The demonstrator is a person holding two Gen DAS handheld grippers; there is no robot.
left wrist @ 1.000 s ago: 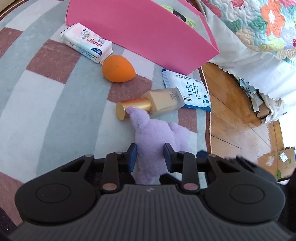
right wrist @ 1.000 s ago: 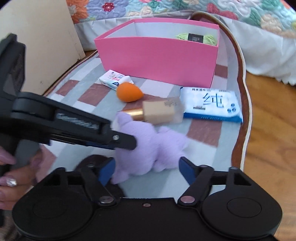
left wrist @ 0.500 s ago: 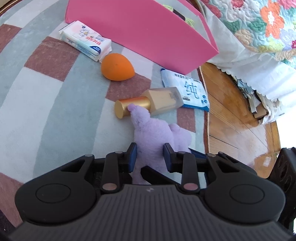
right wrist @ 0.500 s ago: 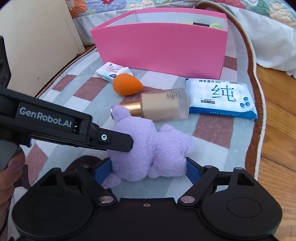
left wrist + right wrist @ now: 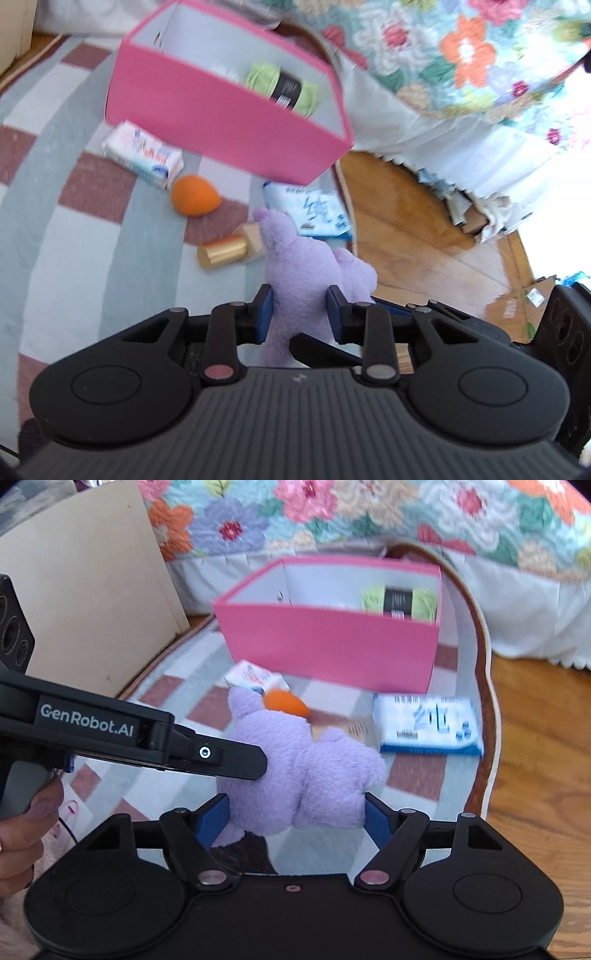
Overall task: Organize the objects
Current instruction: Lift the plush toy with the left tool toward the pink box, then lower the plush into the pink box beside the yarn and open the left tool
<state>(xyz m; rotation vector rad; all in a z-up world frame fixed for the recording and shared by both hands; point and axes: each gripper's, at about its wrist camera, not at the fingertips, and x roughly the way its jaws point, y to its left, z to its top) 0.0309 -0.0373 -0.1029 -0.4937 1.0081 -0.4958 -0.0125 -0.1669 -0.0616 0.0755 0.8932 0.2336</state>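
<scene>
A purple plush toy (image 5: 303, 269) (image 5: 295, 764) is held above the striped rug by both grippers. My left gripper (image 5: 299, 314) is shut on one end of it. My right gripper (image 5: 295, 816) is shut on its wide body. The pink box (image 5: 225, 114) (image 5: 328, 642) stands beyond, with a green yarn skein (image 5: 282, 85) (image 5: 399, 602) inside. On the rug lie an orange sponge egg (image 5: 194, 195), a gold-capped bottle (image 5: 225, 251), a blue wipes pack (image 5: 310, 210) (image 5: 428, 723) and a white tissue pack (image 5: 144, 155).
The rug (image 5: 74, 221) ends at a wooden floor (image 5: 406, 236) on the right. A bed with a floral quilt (image 5: 332, 513) stands behind the box. A beige board (image 5: 85, 602) leans at the left.
Both grippers have lifted the plush toy off the rug and moved it up toward the pink box. The right gripper's jaws have closed in onto the toy.
</scene>
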